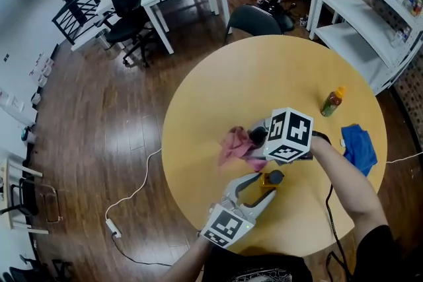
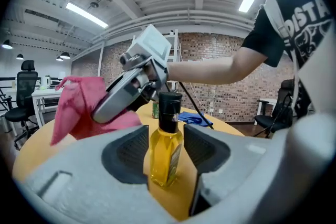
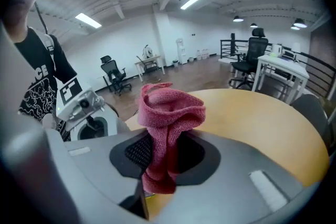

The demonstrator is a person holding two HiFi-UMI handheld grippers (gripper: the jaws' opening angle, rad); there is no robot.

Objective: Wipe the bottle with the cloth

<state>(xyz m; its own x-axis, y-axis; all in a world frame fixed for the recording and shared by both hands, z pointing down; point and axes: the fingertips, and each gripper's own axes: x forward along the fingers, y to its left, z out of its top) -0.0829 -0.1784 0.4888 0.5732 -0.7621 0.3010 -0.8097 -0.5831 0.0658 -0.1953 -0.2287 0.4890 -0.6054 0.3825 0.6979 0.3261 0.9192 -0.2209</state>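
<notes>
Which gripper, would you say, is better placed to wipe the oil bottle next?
Right: the right gripper grips the pink cloth beside the oil bottle; the left gripper only straddles it, jaws open.

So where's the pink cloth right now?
In the head view the pink cloth hangs near the middle of the table, pinched in the right tongs, up-left of the yellow bottle standing between the left tongs.

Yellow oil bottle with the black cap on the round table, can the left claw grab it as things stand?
Likely yes. The yellow oil bottle stands upright between the open jaws of the left claw, with a gap on each side. The right claw, shut on the pink cloth, is behind the cap, not in between.
</notes>
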